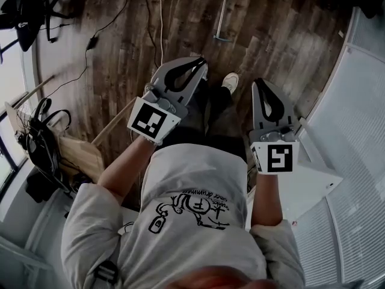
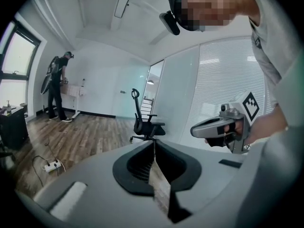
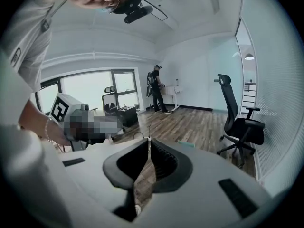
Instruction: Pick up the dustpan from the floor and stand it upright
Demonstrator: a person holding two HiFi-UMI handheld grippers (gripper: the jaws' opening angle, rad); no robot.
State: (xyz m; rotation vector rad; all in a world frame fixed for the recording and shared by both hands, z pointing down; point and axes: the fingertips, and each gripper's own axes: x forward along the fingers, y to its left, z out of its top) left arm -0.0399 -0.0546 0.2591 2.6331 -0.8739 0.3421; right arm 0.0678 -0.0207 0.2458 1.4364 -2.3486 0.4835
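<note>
Left gripper: jaws closed, empty | right gripper: jaws closed, empty | dustpan: flat on floor at 12 o'clock, well apart from both | risk: jaws opened late knock the thin handle, which may roll or slip away.

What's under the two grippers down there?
Below the left gripper and right gripper you can see wooden floor, dark trousers and a pale shoe. The bit of floor right beneath each gripper is covered by it.
</note>
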